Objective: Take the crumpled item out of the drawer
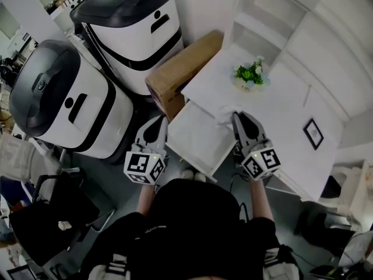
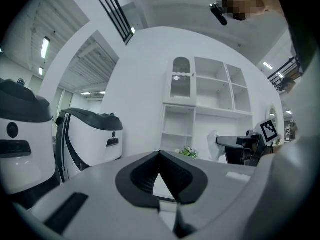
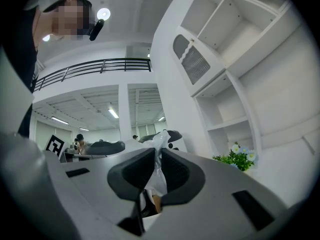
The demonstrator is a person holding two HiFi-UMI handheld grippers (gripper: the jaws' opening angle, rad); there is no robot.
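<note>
The crumpled item (image 1: 224, 113) is a white, plastic-like wad. My right gripper (image 1: 236, 118) is shut on it, over the far right corner of the open white drawer (image 1: 198, 137). In the right gripper view the wad (image 3: 159, 170) is pinched between the dark pads and sticks out above my right gripper (image 3: 157, 152). My left gripper (image 1: 159, 122) hovers at the drawer's left edge. In its own view my left gripper (image 2: 160, 155) has its tips together with nothing between them. From there I also see the right gripper (image 2: 236, 143) carrying the wad (image 2: 214, 144).
Two large white-and-black machines (image 1: 133, 22) (image 1: 58, 98) stand on the left, with a cardboard box (image 1: 182, 69) against the cabinet. A small flowering plant (image 1: 250, 74) sits on the cabinet top, and a framed picture (image 1: 313, 133) is to the right. White shelves (image 2: 210, 99) rise behind.
</note>
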